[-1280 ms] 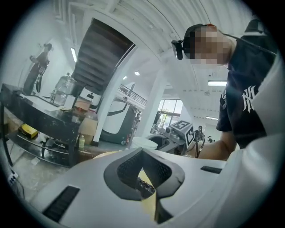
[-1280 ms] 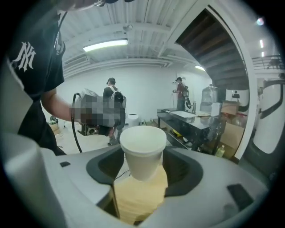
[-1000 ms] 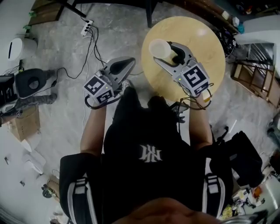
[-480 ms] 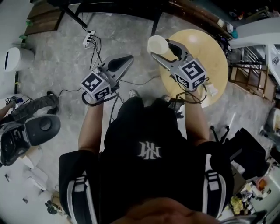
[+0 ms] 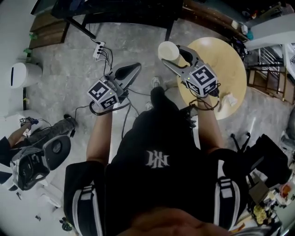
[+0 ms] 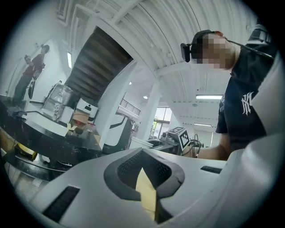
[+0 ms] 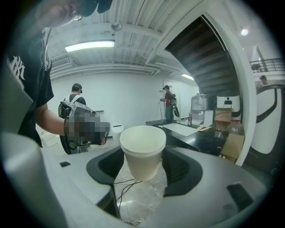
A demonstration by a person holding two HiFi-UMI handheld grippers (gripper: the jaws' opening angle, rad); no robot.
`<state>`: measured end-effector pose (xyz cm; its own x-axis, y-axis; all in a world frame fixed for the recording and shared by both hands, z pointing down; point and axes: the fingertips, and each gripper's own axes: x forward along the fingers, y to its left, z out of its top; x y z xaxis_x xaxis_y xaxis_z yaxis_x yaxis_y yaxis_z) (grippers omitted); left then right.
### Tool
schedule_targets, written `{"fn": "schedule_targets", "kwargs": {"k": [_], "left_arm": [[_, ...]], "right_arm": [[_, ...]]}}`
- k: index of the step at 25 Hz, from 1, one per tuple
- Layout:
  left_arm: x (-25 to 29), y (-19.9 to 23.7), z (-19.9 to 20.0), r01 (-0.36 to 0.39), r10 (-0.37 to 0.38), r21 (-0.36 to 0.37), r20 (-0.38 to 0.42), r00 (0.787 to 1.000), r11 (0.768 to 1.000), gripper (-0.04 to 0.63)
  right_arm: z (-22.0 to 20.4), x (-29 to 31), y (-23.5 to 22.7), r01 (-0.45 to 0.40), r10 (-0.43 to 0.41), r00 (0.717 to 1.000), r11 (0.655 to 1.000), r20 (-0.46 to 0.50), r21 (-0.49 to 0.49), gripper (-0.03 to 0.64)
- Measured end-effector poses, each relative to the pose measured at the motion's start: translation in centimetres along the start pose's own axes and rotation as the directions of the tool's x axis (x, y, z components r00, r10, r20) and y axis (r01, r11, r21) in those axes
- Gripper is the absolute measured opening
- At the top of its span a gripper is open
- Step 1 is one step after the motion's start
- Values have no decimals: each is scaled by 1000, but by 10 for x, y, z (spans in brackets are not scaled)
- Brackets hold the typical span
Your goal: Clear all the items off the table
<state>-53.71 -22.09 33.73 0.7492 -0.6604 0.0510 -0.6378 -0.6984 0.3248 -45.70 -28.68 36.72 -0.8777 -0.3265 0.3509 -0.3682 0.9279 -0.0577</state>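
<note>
My right gripper (image 5: 174, 55) is shut on a white paper cup (image 5: 167, 50) and holds it upright over the grey floor, just past the left edge of the round wooden table (image 5: 226, 64). In the right gripper view the cup (image 7: 142, 149) sits between both pads, floor and cables showing below. My left gripper (image 5: 132, 69) hangs over the floor to the left, away from the table. Its jaws (image 6: 144, 180) are closed on a thin pale yellow sheet (image 6: 146, 193). A crumpled white paper (image 5: 229, 99) lies on the table's near edge.
A power strip (image 5: 97, 50) with cables lies on the floor ahead. A dark desk (image 5: 115, 11) runs along the top. A white bin (image 5: 25, 73) and an office chair (image 5: 39, 161) stand at the left, wooden steps (image 5: 272, 78) at the right. People stand in the background (image 7: 169, 104).
Both grippers have moved left, away from the table. The cup, held over the tabletop a second ago, now hangs over the floor beyond its left edge. Neither grip has changed.
</note>
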Motion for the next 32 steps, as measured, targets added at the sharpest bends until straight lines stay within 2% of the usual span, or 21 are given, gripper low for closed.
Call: {"fn": "schedule_targets", "kwargs": {"k": [7,15,19,24,29,32], "left_arm": [[51,47,7,23,-22,24,-41,999,999,12],[116,141,12,21,-21,-4,-137,990,1000,12],[147,184,13,13,-12,6,-148,989,1000,12],[181,223,9,-28,26,-16,-118,993,999,12],[203,245,-3,-52,55,25,-159,986,998,12],[208,254,-5,-53,55,14,-171,984,998,12]], "right_arm": [[-1,43,-63,-4,2,999,999,51,41,276],[0,106,-189,68,-73,996,994,58,81,276],[-1,136,-244,105,-109,993,991,51,81,275],[-8,157,-289,154,-157,986,986,57,68,275],[-16,174,-325,183,-190,980,978,64,101,275],[-19,187,-337,185,-189,981,980,51,76,275]]}}
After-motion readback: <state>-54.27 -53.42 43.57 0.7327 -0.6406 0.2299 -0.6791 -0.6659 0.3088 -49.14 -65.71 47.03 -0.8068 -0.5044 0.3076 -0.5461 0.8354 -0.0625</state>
